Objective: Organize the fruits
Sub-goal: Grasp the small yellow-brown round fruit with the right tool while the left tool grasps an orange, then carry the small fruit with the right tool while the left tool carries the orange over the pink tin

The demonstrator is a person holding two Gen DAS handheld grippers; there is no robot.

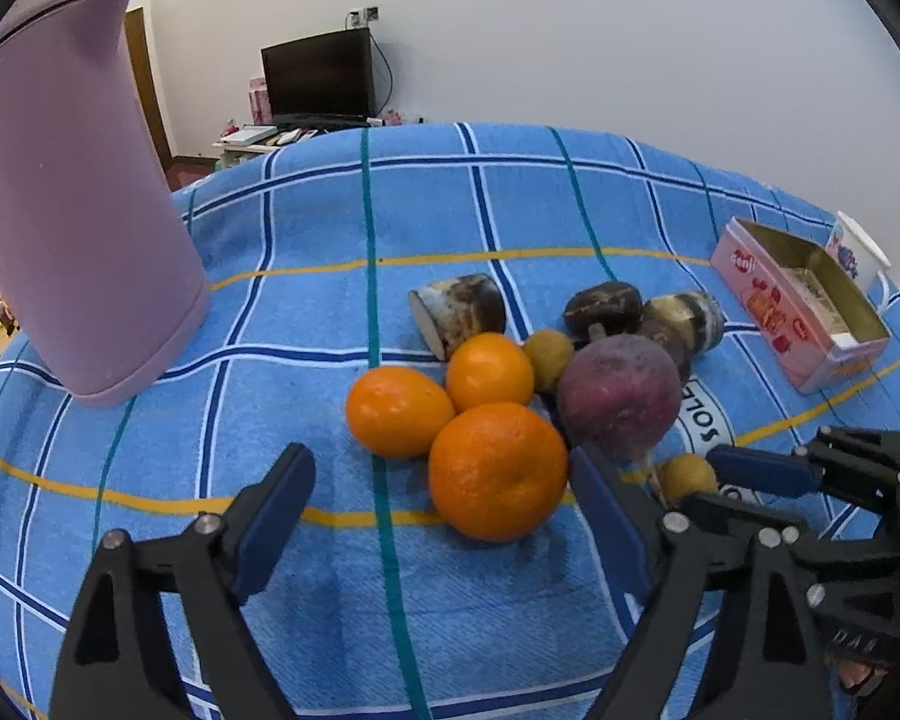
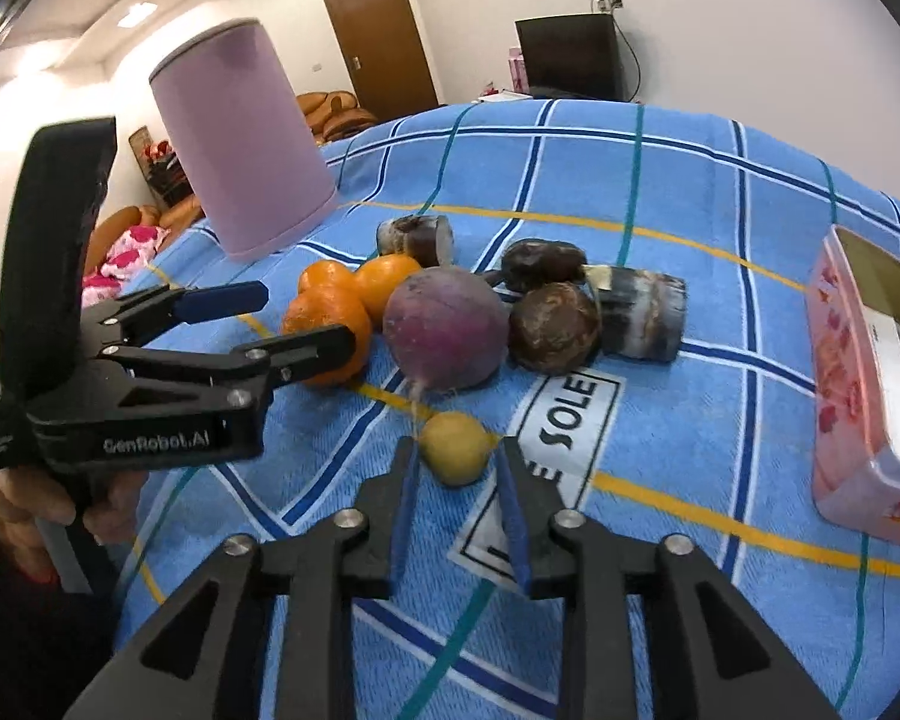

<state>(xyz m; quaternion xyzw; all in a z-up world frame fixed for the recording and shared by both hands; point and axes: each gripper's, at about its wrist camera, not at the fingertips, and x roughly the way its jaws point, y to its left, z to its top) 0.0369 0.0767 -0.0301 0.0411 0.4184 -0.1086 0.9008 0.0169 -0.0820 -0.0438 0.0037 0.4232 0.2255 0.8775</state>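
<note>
On the blue checked tablecloth (image 1: 330, 600) the fruit lies in one heap. The left gripper (image 1: 444, 516), jaws spread, brackets the nearest round orange tangerine (image 1: 498, 471) without touching it. The right gripper (image 2: 457, 501), jaws narrow but apart, flanks a small yellow-brown longan (image 2: 455, 447). Judgement: both picks pending; each must close, then lift.

Both views are bright and evenly lit from ceiling lights (image 2: 135, 13) at upper left; shadows under the fruit are soft; fisheye bending and black vignetting mark the corners.
</note>
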